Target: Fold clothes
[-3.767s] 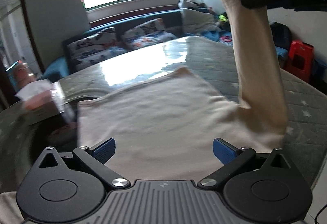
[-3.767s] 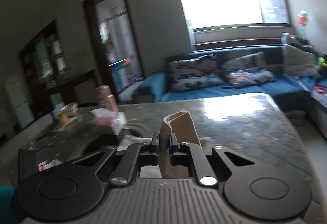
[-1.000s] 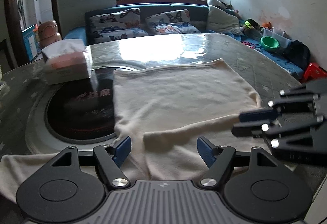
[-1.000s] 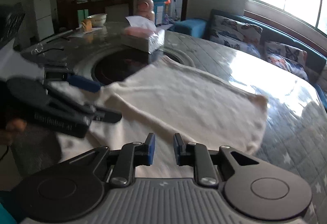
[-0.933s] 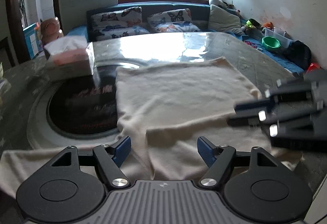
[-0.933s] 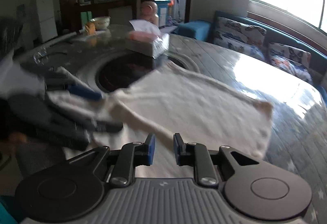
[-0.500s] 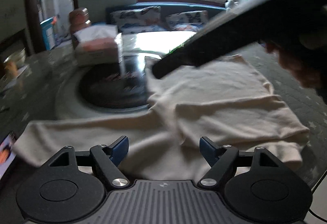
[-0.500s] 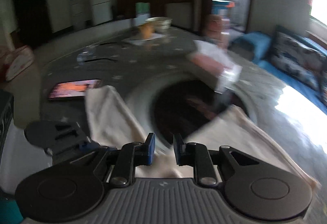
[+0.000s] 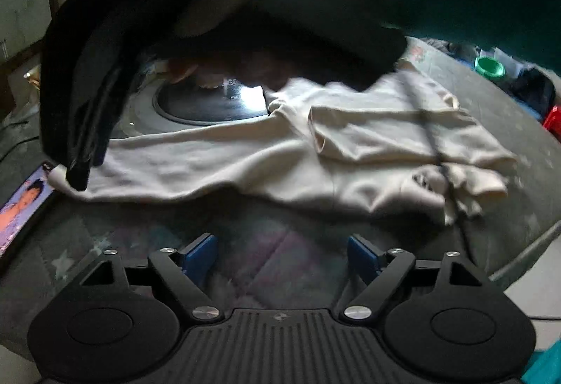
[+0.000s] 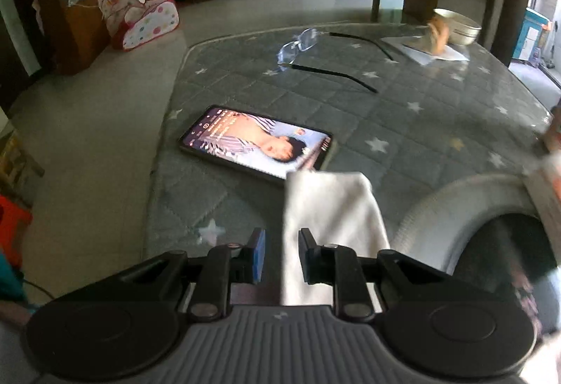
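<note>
A cream long-sleeved top [image 9: 350,145] lies on the round table, one sleeve folded over its body and the other sleeve [image 9: 168,163] stretched out to the left. My left gripper [image 9: 282,252] is open and empty, low over the table in front of the garment. My right gripper [image 10: 280,256] is open over the end of the left sleeve [image 10: 329,208], with the cuff lying between and beyond its fingers. In the left wrist view the right gripper [image 9: 79,152] and the dark arm above it hide the back of the table.
A lit phone [image 10: 256,140] lies on the table just past the sleeve cuff; it also shows at the left edge of the left wrist view [image 9: 21,208]. Glasses [image 10: 298,40], a bowl [image 10: 455,25] and a dark inset turntable [image 9: 210,100] are on the table. The table edge [image 10: 164,124] is close on the left.
The right gripper swung across to the outstretched left sleeve and its jaws widened around the cuff. The left gripper drew back, so the garment now lies farther ahead of it.
</note>
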The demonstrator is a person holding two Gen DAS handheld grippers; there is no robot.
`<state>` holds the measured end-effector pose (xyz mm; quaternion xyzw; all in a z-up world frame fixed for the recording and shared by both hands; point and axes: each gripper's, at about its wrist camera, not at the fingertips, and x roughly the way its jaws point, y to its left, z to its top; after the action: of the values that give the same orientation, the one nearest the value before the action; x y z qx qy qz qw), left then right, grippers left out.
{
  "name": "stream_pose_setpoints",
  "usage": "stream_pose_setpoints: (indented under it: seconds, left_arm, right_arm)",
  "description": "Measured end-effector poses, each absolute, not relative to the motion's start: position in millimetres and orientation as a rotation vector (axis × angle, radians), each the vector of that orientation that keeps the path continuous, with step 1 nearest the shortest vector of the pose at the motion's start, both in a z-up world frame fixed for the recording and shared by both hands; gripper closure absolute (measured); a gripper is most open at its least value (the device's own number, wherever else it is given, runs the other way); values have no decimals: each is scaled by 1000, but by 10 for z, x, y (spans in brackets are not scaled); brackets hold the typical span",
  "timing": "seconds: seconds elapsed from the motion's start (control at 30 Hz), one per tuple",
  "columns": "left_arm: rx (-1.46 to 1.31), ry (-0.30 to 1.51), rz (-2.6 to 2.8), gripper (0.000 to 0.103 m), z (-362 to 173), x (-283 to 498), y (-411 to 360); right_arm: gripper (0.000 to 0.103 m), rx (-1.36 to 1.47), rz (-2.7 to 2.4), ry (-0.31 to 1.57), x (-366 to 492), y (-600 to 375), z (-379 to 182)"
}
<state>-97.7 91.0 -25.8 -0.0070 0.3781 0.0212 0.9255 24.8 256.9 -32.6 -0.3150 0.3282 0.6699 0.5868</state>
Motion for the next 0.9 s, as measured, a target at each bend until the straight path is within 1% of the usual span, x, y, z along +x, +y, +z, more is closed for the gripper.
stream_pose_setpoints:
  seconds: [0.2, 0.27, 0.3, 0.33, 0.57, 0.67, 0.77, 0.9]
  left_arm:
    - [-8, 770, 27, 16, -255, -1039, 910]
    - [-8, 767, 22, 15, -264, -1034, 904]
    - [-8, 766, 21, 15, -264, -1026, 904]
    - [-8, 767, 19, 15, -255, -1016, 905]
    - [-28, 748, 38, 15, -188, -939, 966]
    - [-43, 734, 43, 11, -156, -900, 982]
    - [-42, 739, 38, 12, -152, -869, 947]
    - [-30, 756, 37, 12, -170, -885, 939]
  right_arm:
    - [81, -830, 1473, 720, 47, 2859, -575]
    - [84, -853, 1462, 687, -5, 2840, -571]
    - [95, -858, 1455, 678, -10, 2834, -565]
    - [99, -860, 1447, 670, -7, 2829, -559]
    - [100, -741, 1415, 655, 190, 2513, -216]
    - [100, -702, 1382, 651, 289, 2358, -58]
    - [100, -716, 1382, 636, 304, 2335, -45]
    - [100, -763, 1378, 643, 256, 2423, -193]
